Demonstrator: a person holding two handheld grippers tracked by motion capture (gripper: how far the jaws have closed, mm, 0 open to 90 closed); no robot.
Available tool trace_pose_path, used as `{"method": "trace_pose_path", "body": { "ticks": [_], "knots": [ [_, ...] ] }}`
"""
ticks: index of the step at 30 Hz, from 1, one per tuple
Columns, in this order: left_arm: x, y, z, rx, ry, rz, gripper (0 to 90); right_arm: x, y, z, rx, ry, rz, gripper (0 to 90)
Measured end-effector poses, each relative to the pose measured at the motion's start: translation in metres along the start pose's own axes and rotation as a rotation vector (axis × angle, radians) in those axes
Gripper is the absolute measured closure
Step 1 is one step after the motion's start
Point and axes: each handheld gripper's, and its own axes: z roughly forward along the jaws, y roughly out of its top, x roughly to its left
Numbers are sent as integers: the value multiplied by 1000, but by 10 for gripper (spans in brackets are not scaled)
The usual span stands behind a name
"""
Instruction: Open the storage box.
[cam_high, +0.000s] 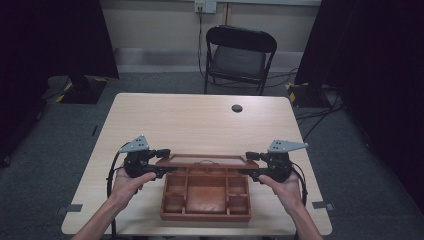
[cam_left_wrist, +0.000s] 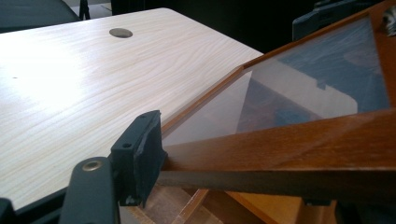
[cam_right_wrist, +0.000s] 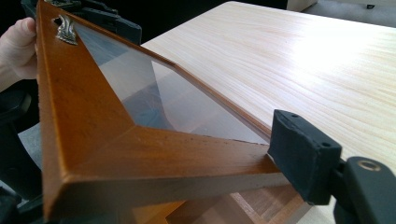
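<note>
Light wood-grain table (cam_high: 200, 117), centre frame in the high view, grey carpet around, black folding chair (cam_high: 239, 55) at top centre. Wooden compartment box (cam_high: 206, 197) at table's near edge, lower centre, dividers visible inside. Glass-paned hinged lid (cam_high: 206, 160) raised along the box's far side, tilted, brass handle (cam_right_wrist: 66, 29) on its front rail. Left gripper (cam_high: 161, 167) at lid's left end; left gripper view: one black pad (cam_left_wrist: 142, 151) flat against the wooden frame end, opposite jaw hidden under the frame, so clamped on lid frame. Right gripper (cam_high: 248, 164) at lid's right end; right gripper view: pad (cam_right_wrist: 303, 156) pressed to the frame edge, likewise gripping. Cable grommet hole (cam_high: 237, 108) upper right of tabletop. Black curtains left and right edges.
</note>
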Motion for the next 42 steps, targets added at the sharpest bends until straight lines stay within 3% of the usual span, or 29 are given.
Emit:
{"method": "trace_pose_path", "body": {
  "ticks": [8, 13, 26, 27, 42],
  "knots": [
    [2, 3, 3, -5, 13, 0, 336, -5, 0, -1, -13, -28, 17, 321],
    [8, 2, 5, -27, -14, -24, 340, -10, 0, 0, -4, -44, 19, 340],
    [17, 3, 10, -35, 20, -47, 363, -23, -1, 10, -18, -57, 48, 361],
    [19, 3, 10, -41, 15, -54, 398, -25, 0, 11, -25, -63, 53, 378],
    [28, 4, 14, -50, 26, -67, 444, -34, 4, 21, -24, -54, 54, 448]
  ]
}}
